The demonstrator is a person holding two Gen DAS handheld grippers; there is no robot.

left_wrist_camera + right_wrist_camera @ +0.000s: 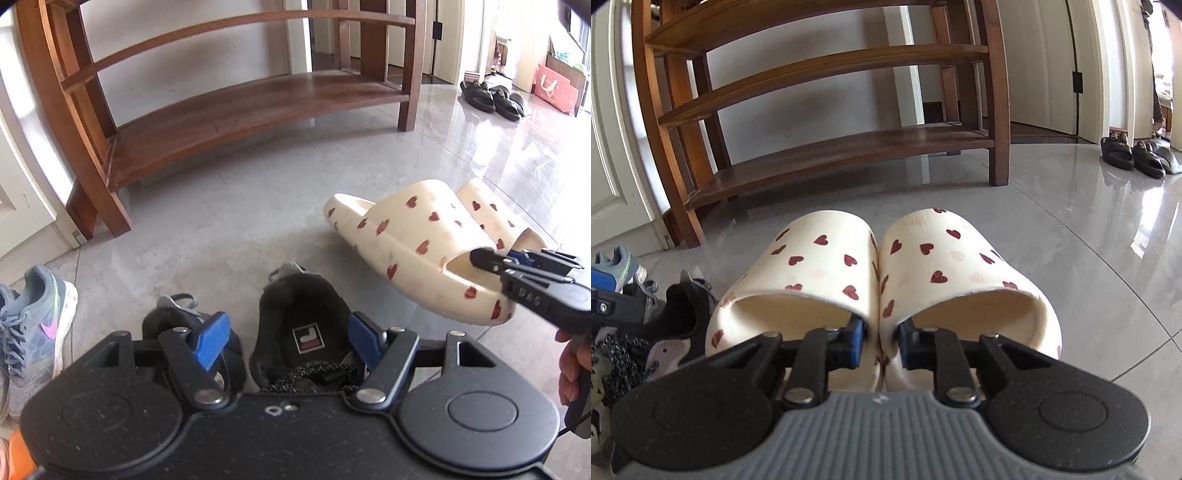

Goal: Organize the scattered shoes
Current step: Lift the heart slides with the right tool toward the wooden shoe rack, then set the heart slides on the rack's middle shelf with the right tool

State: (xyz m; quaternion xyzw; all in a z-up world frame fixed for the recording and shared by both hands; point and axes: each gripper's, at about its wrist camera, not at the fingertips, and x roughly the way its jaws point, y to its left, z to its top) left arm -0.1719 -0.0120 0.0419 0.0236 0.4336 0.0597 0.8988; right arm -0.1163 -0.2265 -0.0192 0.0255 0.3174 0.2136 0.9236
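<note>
Right gripper [880,341] pinches the two heart slippers [879,280] by their touching inner walls, just off the floor [1071,229] in front of the shelf [849,147]; keep the pair level & squeezed. Left gripper [289,334], spread, straddles a black sneaker [303,332]

Right gripper [881,341] pinched on the adjoining inner walls of the slipper pair [879,280]; left gripper [288,341] wide, blue pads astride black sneakers [301,332], pitched downward.
</note>
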